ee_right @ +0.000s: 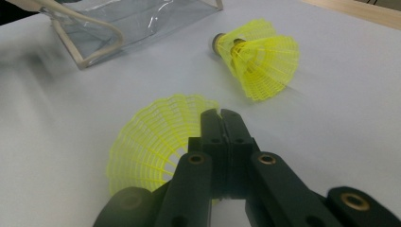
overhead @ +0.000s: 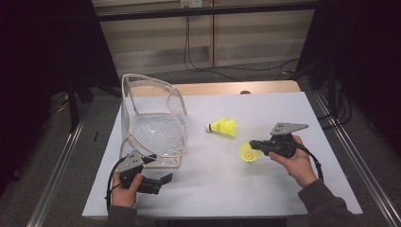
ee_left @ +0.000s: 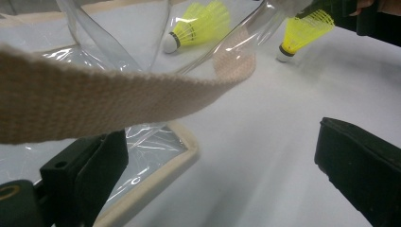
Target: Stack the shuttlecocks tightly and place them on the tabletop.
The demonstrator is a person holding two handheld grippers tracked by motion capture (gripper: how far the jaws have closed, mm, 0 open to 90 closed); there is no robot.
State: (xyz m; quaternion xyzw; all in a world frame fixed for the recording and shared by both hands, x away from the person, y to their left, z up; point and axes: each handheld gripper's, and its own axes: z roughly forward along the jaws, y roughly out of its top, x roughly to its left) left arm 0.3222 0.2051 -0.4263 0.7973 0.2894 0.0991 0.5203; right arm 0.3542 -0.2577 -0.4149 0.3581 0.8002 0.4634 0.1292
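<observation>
Yellow plastic marks the shuttlecock [overhead: 247, 152] on the table's right side, its skirt rim pinched in the clenched right gripper [overhead: 255, 144]; whether its cork rests on the table [overhead: 283, 189] is hard to tell. Near left, the left gripper [overhead: 163, 182] gapes beside the clear bag [overhead: 153, 127]. A second shuttlecock [overhead: 224, 126] lies farther off.

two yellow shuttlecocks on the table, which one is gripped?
The nearer shuttlecock, pinched by its skirt rim in the right gripper. The other shuttlecock lies free on its side, nearer the clear bag.

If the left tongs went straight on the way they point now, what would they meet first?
Probably the beige webbing strap of the clear plastic bag, crossing close in front of the open left tongs; depth is unclear.
</observation>
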